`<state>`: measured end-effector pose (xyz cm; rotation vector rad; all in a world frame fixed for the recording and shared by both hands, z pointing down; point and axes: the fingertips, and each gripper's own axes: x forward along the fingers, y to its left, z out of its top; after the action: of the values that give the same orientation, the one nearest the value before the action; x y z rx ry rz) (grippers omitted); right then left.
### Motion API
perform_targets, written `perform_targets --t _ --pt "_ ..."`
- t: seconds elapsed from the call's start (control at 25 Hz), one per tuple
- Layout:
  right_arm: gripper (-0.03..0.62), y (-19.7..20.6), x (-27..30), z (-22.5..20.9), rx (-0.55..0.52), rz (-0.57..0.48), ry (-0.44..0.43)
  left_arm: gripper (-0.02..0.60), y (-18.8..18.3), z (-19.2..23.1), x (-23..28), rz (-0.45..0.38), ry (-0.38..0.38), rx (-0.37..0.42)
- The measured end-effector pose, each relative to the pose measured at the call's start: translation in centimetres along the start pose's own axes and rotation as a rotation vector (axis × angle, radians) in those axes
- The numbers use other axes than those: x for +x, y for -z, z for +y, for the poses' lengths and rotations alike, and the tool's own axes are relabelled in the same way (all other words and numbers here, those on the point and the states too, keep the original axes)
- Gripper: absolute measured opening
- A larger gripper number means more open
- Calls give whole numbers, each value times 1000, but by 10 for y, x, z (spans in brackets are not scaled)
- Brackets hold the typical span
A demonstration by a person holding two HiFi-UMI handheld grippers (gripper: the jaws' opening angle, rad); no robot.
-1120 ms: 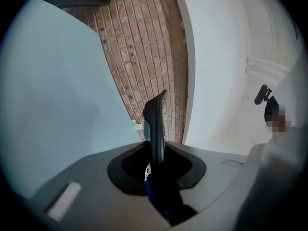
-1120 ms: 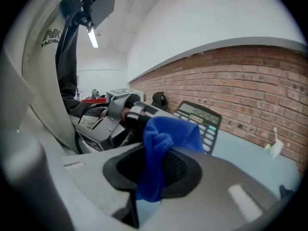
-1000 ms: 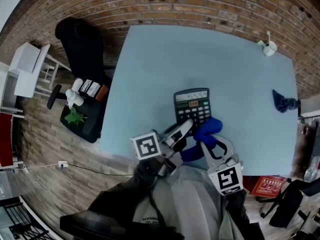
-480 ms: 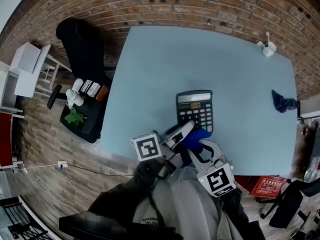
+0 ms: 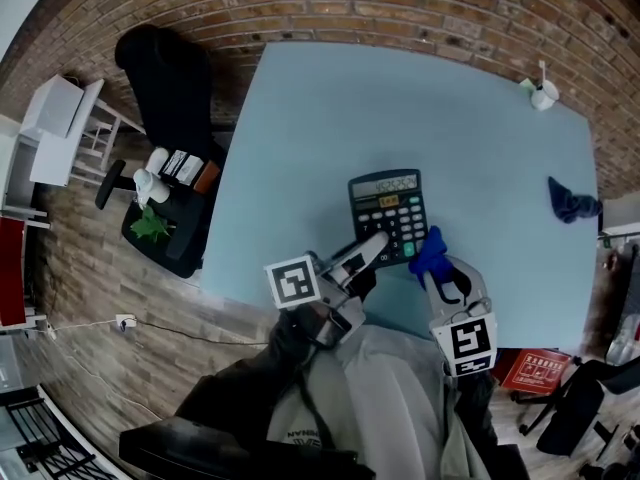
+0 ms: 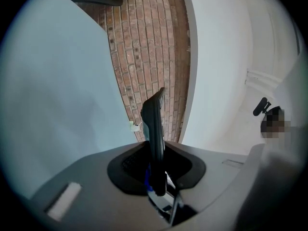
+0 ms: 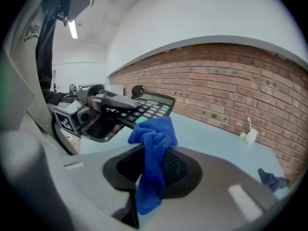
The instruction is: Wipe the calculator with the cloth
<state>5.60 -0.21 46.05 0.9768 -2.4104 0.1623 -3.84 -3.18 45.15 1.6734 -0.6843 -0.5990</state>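
Left claw [image 5: 378, 244] was clamped on the near edge of the calculator [image 5: 387, 208], tilted above the bench [image 5: 320, 118]. Right claw [image 5: 436, 266], closed on the blue cloth [image 5: 429, 249], had returned from nearer the body to the calculator's right edge. Another wiping stroke appeared imminent.

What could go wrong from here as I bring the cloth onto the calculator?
The left gripper clamps the calculator by its near edge only, so wiping pressure at its far end could lever it loose. Only a small bunch of the blue cloth sticks out of the right gripper, so pressing hard could bring its jaws onto the calculator itself.
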Motion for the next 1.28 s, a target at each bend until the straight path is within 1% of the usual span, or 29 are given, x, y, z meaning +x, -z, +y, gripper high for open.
perform_targets --t 0.08,0.16,0.24,0.28,0.32,0.4,0.44,0.52,0.56,0.64,0.76,0.84,0.92,0.96,1.04,1.12,1.2,1.28 --pt "86 -11 2 24 -33 -22 -72 77 -3 3 0 2 -6 0" --pt "86 -24 4 53 -99 -32 -149 77 0 1 2 22 -2 11" --pt "86 -33 4 68 -160 -42 -174 77 6 -1 5 46 -2 57" --pt "86 -37 3 66 -159 -58 -163 77 7 -2 5 55 -5 96" --pt "86 -40 1 56 -128 -80 -140 77 6 -4 4 60 -8 135" --pt "86 -47 -5 25 -36 -105 -64 77 4 -7 3 73 -11 191" --pt "86 -50 -8 8 -16 -101 -19 77 7 -10 3 90 -7 208" --pt "86 -58 -10 -16 -43 -86 51 77 19 -16 5 137 10 237" --pt "86 -63 -9 -20 -74 -80 62 77 26 -19 7 161 17 253" --pt "86 -76 -4 -12 -152 -70 46 77 37 -22 12 202 17 293" --pt "85 -95 7 26 -256 -70 -22 78 40 -19 13 240 0 334" --pt "86 -105 13 44 -292 -85 -54 77 42 -16 11 257 -16 358" --pt "86 -110 15 41 -310 -93 -42 78 47 -16 10 267 -28 387" --pt "86 -111 15 32 -311 -107 -16 80 48 -17 9 266 -26 391" --pt "86 -105 14 -1 -284 -116 67 84 47 -21 8 251 -6 383" --pt "86 -91 8 -37 -232 -75 143 86 41 -24 5 223 20 368" --pt "86 -75 0 -57 -169 -37 167 86 33 -25 3 192 43 344" --pt "86 -58 -4 -57 -100 -10 149 84 30 -22 3 174 50 311"
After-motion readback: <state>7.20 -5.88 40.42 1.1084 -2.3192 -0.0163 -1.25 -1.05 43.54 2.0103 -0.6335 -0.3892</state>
